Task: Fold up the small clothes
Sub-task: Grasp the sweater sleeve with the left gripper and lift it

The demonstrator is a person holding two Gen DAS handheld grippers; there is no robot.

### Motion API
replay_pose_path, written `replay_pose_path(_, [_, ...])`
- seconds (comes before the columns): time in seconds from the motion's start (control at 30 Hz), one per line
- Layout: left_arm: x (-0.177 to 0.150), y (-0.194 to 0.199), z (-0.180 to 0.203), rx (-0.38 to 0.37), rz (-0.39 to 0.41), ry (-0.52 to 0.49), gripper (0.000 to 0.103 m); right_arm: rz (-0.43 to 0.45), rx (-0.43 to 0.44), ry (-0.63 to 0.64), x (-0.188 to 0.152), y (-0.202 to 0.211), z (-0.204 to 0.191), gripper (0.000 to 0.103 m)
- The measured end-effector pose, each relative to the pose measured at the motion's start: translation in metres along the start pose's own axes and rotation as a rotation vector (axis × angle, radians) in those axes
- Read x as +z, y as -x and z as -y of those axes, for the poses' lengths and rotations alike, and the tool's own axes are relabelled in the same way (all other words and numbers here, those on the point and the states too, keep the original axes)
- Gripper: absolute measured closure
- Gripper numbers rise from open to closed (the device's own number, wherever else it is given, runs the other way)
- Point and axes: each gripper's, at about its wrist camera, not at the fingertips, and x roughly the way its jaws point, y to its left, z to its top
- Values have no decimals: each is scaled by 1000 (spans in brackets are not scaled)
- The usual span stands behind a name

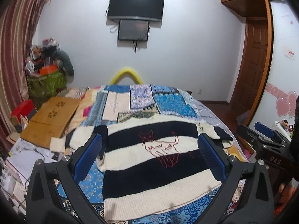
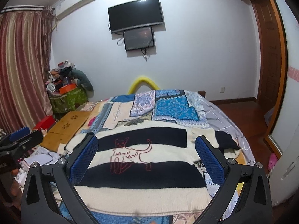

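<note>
On bed (image 1: 168,100) | sweater (image 1: 155,160) flat, cream-navy stripes, red cat outline

Both my feeds show even, cool indoor light with a bluish cast on the white wall (image 1: 186,46); I can't see its source. Shadows are soft and faint. The television (image 2: 135,15) is dark, with small glints along its top edge. Fisheye warp is strong: the curtain (image 1: 13,46) and door frame (image 2: 278,56) bow inward, and black vignette fills the corners. The striped sweater (image 1: 158,160) looks slightly soft near the bottom hem.
</note>
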Motion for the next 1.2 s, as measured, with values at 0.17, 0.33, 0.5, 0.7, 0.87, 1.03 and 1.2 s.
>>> replay_pose_path(0.17, [6,-40,-41,24,-87,91,0,-42,-4,19,3,-25,10,0])
replay_pose_path(0.33, [8,-88,-90,156,-172,93,0,-66,10,40,8,-47,20,0])
replay_pose_path(0.5, [4,-125,-139,211,-248,150,0,-112,51,30,11,-73,34,0])
replay_pose_path(0.7, [-4,-164,-187,263,-339,199,6,-168,66,45,15,-108,44,4])
replay_pose_path(0.87, [-17,-198,-216,241,-431,304,16,-233,75,57,13,-142,47,8])
replay_pose_path(1.03, [-31,-230,-231,257,-498,322,17,-305,75,101,2,-173,44,9])
replay_pose_path(1.2, [-55,-268,-265,231,-607,510,33,-375,95,140,-9,-198,38,9])
